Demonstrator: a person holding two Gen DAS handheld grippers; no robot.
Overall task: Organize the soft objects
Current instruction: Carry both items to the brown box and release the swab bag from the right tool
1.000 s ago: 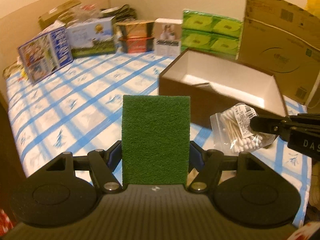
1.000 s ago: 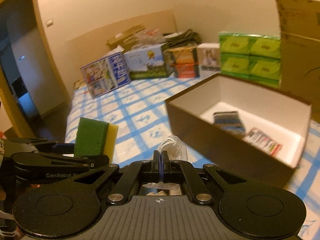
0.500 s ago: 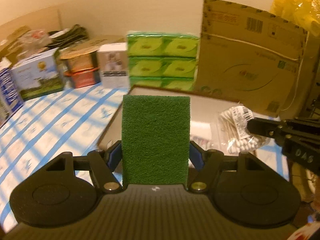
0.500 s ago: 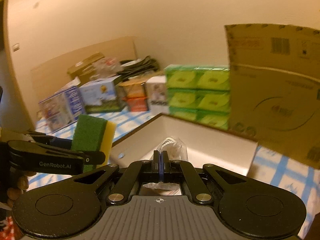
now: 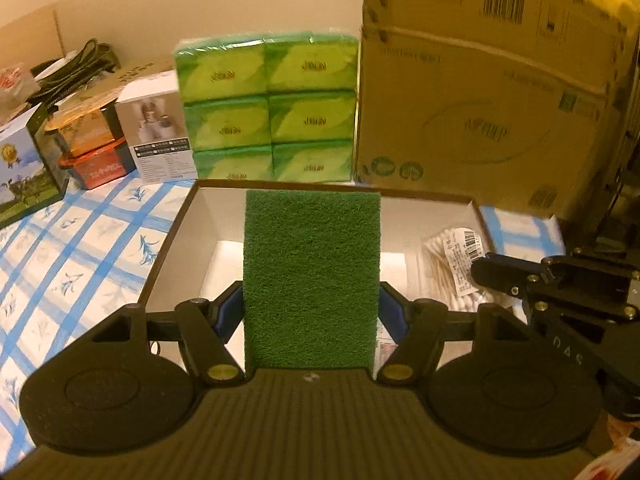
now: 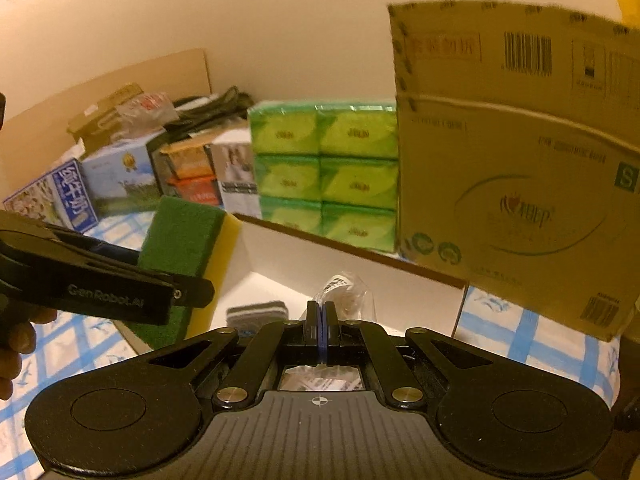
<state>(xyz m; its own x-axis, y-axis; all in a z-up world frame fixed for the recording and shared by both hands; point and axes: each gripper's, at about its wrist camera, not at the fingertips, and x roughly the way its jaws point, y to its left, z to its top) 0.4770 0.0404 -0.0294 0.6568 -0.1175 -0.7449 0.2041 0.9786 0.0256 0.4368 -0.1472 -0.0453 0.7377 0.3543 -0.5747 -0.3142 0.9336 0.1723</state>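
Left gripper (image 5: 312, 312) clamps a green-and-yellow scouring sponge (image 5: 312, 280) by its sides, green face up, held over the open brown box (image 5: 168, 248). Right gripper (image 6: 319, 326) is fully closed, pinching the edge of a clear bag of cotton swabs (image 5: 452, 264), also above the box, at 3 o'clock from the sponge. A grey striped sponge (image 6: 256, 312) lies on the box floor. Green tissue packs (image 5: 268, 108) stand at 12 o'clock behind the box, a big cardboard carton (image 5: 480, 100) at 1 o'clock.

green-and-yellow sponge (image 5: 312, 276), blue-checked white cloth (image 5: 80, 256) — black grippers
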